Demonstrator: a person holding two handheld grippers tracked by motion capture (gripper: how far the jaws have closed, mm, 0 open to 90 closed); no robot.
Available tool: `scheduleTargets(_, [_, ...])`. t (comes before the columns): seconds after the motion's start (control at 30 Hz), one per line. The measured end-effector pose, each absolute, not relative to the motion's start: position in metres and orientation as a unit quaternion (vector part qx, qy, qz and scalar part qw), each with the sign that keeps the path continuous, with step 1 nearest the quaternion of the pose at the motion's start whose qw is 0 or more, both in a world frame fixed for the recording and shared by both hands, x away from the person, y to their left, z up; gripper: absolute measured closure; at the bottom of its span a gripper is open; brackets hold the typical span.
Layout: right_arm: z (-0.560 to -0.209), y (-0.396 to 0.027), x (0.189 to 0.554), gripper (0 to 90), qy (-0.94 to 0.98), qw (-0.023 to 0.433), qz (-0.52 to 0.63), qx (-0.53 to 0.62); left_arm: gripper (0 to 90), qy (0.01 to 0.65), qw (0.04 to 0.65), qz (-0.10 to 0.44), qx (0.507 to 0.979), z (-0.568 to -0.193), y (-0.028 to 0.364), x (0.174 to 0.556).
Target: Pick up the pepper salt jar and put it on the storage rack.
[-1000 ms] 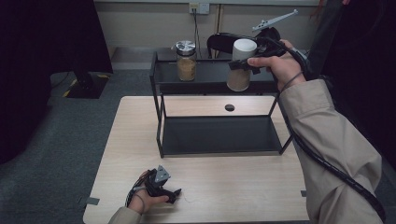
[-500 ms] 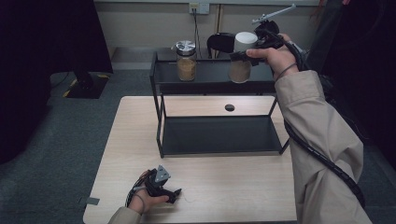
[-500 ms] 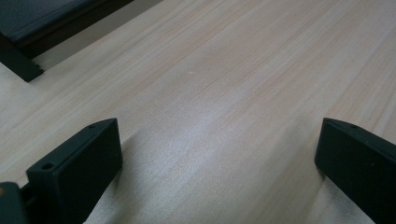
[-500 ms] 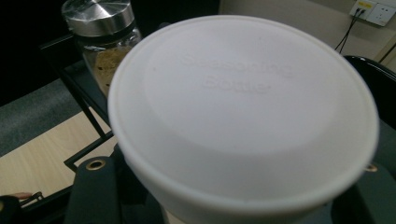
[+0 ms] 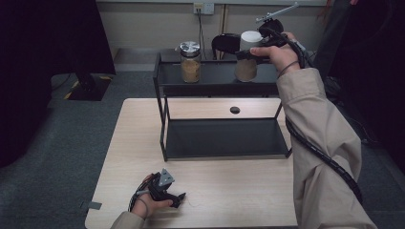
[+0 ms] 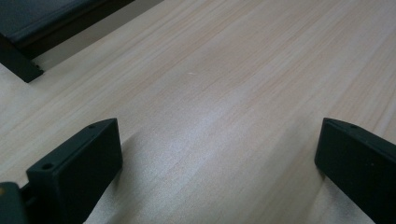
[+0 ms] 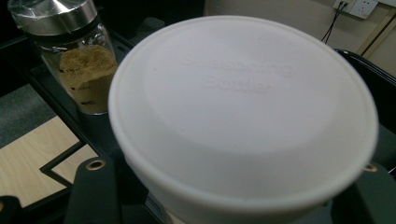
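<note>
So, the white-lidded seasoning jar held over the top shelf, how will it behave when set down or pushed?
The seasoning jar looks like stiff glass, so probably breakable if dropped. It seems about half full of brown powder, so probably bottom-heavy. Tall and narrow, it may tip if pushed near its white lid.

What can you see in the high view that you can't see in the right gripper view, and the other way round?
High view alone: the left gripper resting open on the wooden table, and the rack's empty lower shelf. Right gripper view alone: the raised words "Seasoning Bottle" on the white lid. Both: the white-lidded bottle clamped in the right gripper, the silver-lidded jar of tan powder beside it, and the black rack.
</note>
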State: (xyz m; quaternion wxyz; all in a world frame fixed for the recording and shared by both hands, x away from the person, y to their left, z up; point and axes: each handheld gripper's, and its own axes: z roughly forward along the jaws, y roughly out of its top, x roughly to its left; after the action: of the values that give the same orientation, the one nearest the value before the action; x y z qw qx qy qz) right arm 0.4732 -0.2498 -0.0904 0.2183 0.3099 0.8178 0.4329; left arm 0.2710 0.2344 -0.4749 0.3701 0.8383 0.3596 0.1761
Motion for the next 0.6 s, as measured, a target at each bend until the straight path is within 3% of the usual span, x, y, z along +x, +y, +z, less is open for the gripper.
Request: scheduleTargets(0.6, [-0.1004,-0.2486,0.4781,35.1,0.808,0.214,0.444,0.322,0.0,0.36,0.37,0.176,0.838,-0.4749,0.2343,0.271])
